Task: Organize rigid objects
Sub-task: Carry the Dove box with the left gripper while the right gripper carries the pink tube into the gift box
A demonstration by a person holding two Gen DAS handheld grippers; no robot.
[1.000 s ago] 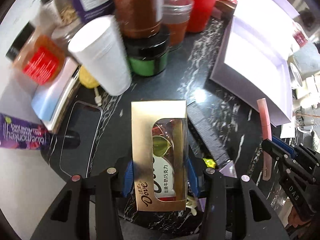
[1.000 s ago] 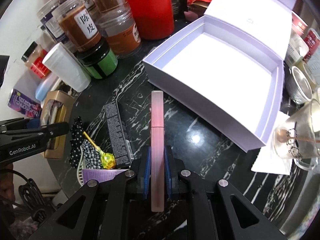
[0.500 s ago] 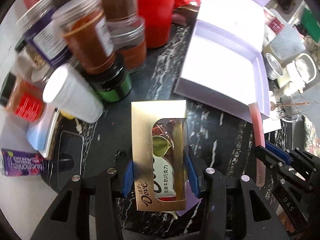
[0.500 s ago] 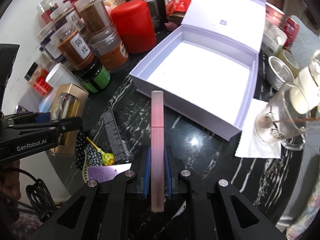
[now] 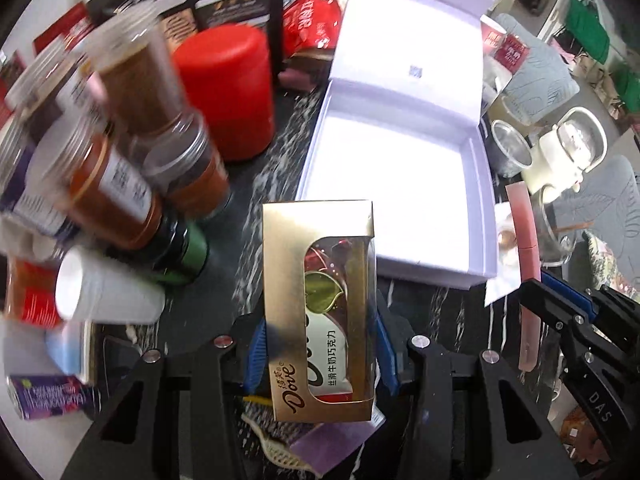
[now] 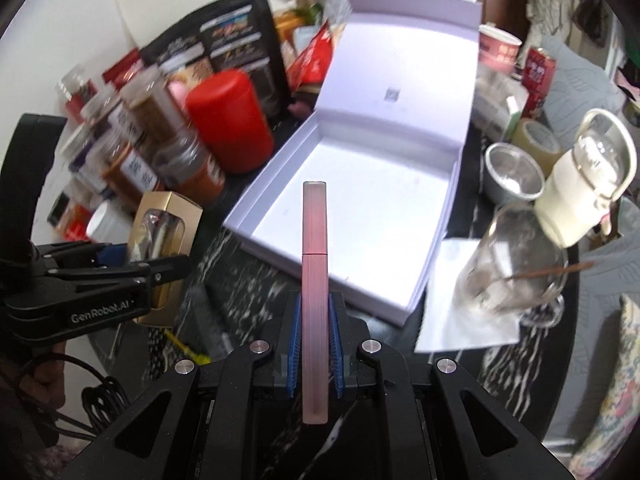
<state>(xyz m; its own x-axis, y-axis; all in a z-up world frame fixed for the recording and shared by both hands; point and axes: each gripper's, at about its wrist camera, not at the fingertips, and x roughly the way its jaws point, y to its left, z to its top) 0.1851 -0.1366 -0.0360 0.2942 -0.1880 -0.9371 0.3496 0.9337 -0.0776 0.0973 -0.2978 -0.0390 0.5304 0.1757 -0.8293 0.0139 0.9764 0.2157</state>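
With both loads clamped and carried clear of the black marble tabletop, the step in hand looks like the carry toward the open lavender gift box, with nothing yet placed inside it. Starting at the left gripper, its blue pads press both long sides of a gold Dove chocolate box, which stands out along the fingers toward 12 o'clock; its cut-out window shows red and green wrappers, and its far end overlaps the near wall of the gift box in that view. From the right wrist camera, the right gripper is clenched on a slim pink cosmetic tube, a square-sided stick with a seam partway along and a greyer cap end, also pointing to 12 o'clock over the box's white floor. The left gripper shows there at 9 o'clock, the chocolate box in its jaws, near the gift box's left wall. Beyond, at 10 to 11 o'clock, crowd spice jars and a red canister; a glass cup stands at 3 o'clock. Next, I judge, each load must be lowered flat onto the box floor, side by side, clear of the raised lid, before either grip opens
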